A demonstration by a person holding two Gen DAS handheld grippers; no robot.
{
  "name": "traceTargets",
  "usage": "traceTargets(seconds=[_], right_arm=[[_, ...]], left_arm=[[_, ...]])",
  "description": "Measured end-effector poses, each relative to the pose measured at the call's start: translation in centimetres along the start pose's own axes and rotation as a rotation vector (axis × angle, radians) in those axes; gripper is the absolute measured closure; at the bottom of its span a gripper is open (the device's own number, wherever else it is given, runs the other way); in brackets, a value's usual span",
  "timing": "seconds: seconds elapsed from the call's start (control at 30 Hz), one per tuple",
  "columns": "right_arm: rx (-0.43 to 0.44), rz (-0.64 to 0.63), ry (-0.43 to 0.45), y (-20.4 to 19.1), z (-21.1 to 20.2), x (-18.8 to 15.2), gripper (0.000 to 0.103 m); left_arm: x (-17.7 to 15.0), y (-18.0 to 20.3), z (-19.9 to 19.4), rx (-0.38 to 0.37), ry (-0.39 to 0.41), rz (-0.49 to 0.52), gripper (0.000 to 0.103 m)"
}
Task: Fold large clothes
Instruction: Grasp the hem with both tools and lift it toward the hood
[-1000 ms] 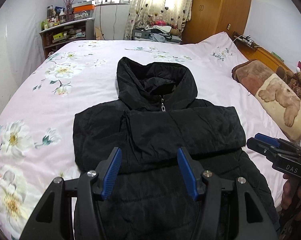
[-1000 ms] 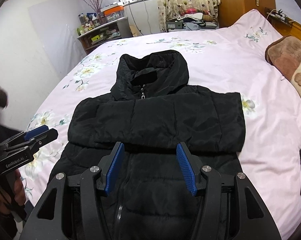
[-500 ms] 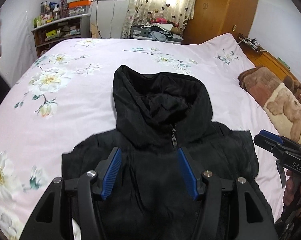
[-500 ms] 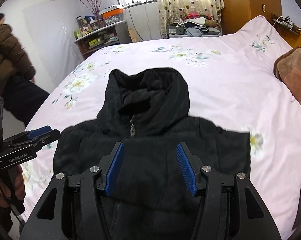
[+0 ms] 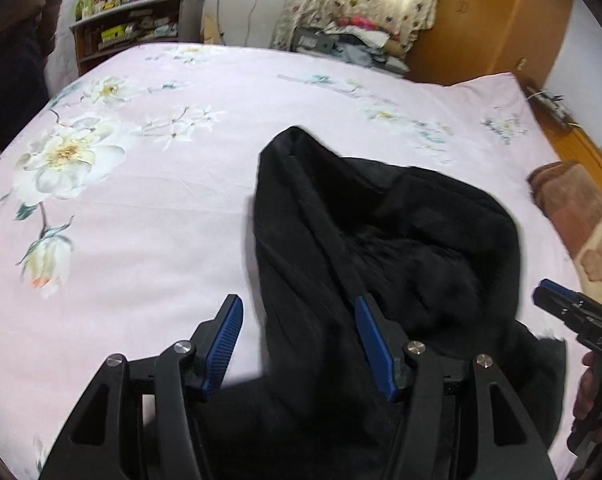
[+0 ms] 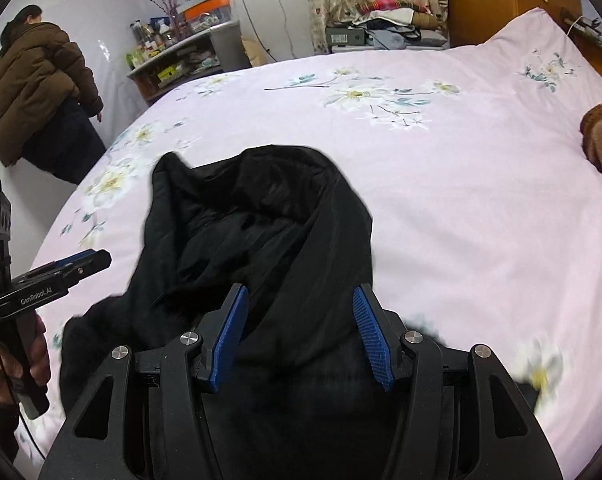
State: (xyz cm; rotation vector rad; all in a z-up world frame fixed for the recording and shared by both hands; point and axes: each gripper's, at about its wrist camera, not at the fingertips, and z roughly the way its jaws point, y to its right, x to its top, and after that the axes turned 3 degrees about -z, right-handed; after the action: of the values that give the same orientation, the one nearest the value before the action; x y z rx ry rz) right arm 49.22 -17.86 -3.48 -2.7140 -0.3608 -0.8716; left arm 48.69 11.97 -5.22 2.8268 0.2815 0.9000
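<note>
- Left wrist view: left gripper point(image 5: 299, 340) is sitting at bottom centre, jaws standing wide, nothing pinched; its left pad point(image 5: 224, 346) is over bare pink bedsheet point(image 5: 141, 220), its right pad over black cloth.
- Black hooded jacket point(image 5: 381, 248) is filling centre to lower right of this frame, hood point(image 5: 321, 184) pointing toward upper centre, lying on the sheet.
- Right gripper point(image 5: 557, 300) is poking in at the right edge, hand point(image 5: 597, 392) on its handle; gap unreadable from this angle.
- Right wrist view: left gripper point(image 6: 81, 264) is showing at the left edge, hand point(image 6: 17, 360) below it.
- Jacket point(image 6: 261, 232) is running from centre to bottom, hood rim point(image 6: 285, 156) nearest frame centre.
- Right gripper point(image 6: 299, 336) at bottom centre, jaws spread wide over the hood's right side, gripping nothing.
- Step, my read: both tongs are lining up on the hood, one per side, to fold it down onto the body.
- Next move is calling for lowering until cloth sits between the pads, closing both on the hood edge, then pulling evenly so the bundle underneath isn't dragged.
</note>
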Motion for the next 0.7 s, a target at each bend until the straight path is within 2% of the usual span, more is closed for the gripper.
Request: traceTargets(seconds=[0.17, 0.3, 0.33, 0.37, 0.4, 0.43, 0.53, 0.7], right_arm=[[-0.012, 0.003, -0.026, 1.6, 4.1, 2.4, 0.048], [-0.024, 0.011, -0.051, 2.2, 6.4, 3.8, 0.048], [-0.023, 0.018, -0.062, 2.2, 6.8, 3.9, 0.048], [-0.023, 0.028, -0.073, 2.3, 7.2, 4.0, 0.049], [-0.031, 0.039, -0.078, 2.4, 7.3, 4.0, 0.067], [-0.030, 0.043, -0.080, 2.3, 7.2, 3.9, 0.085], [-0.018, 0.022, -0.030, 1.4, 5.0, 3.3, 0.091], [0.012, 0.020, 0.077, 0.1, -2.1, 1.7, 0.092]], left_arm=[[1.5, -0.7, 4.5, 0.011, -0.035, -0.030, 0.042], [2.0, -0.6, 6.3, -0.009, -0.057, -0.048, 0.043], [2.0, -0.5, 6.6, -0.016, -0.065, -0.054, 0.051], [1.9, -0.4, 6.9, -0.021, -0.077, -0.054, 0.073], [1.8, -0.2, 7.0, -0.019, -0.088, -0.051, 0.084], [1.6, -0.1, 6.7, -0.013, -0.084, -0.046, 0.095], [1.4, 0.1, 3.6, -0.042, -0.001, -0.027, 0.099], [0.1, 0.5, -4.3, -0.127, 0.132, -0.016, 0.100]])
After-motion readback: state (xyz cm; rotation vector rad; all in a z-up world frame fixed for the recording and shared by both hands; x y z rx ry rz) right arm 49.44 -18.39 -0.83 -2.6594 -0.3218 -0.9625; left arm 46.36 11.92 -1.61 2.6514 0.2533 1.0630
